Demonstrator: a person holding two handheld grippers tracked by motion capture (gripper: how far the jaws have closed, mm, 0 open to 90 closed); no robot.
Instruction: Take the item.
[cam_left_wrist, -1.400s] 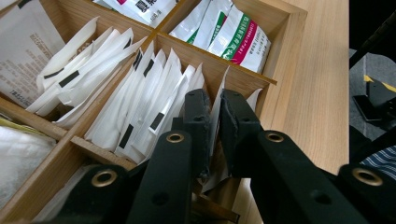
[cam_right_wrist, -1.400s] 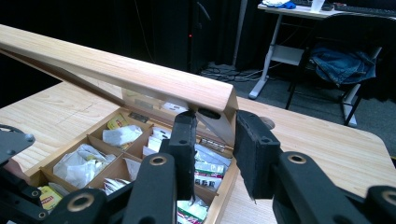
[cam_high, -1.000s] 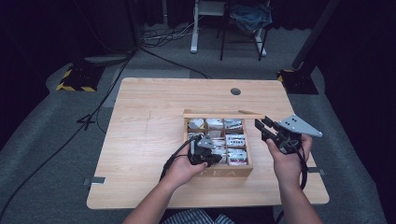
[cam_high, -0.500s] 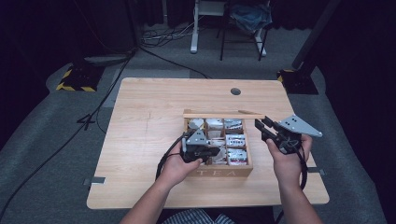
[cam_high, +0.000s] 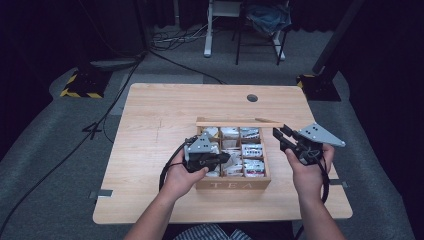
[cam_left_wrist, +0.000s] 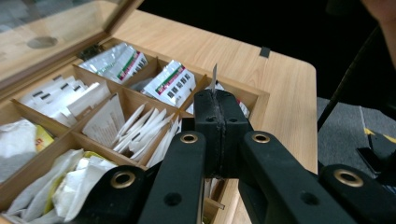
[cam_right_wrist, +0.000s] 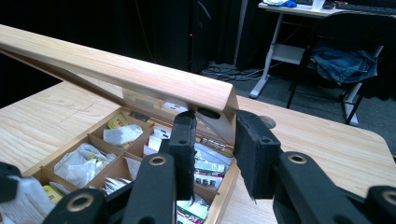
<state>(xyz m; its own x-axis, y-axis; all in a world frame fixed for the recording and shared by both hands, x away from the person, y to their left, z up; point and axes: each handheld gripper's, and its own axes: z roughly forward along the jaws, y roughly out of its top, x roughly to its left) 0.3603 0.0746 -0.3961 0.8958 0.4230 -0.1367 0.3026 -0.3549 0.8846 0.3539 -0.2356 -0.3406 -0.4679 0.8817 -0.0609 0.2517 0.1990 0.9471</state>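
To your left the table (cam_high: 150, 150) lies bare out to its left edge, so you have free wood on that side; your left gripper (cam_high: 220, 159) sits over the front left part of the tea box (cam_high: 232, 185), jaws pressed together on a thin white tea bag packet (cam_left_wrist: 214, 77) whose edge sticks up above the pads; below it the wooden dividers split the box into compartments holding white sachets and printed packets; the box stands near the front edge of the table, its lid (cam_right_wrist: 116, 70) raised at the back; your right gripper (cam_high: 282, 140) hangs just beside the box's right wall, jaws spread with nothing between them, close to the lid's corner; bare table runs right of it to the edge.
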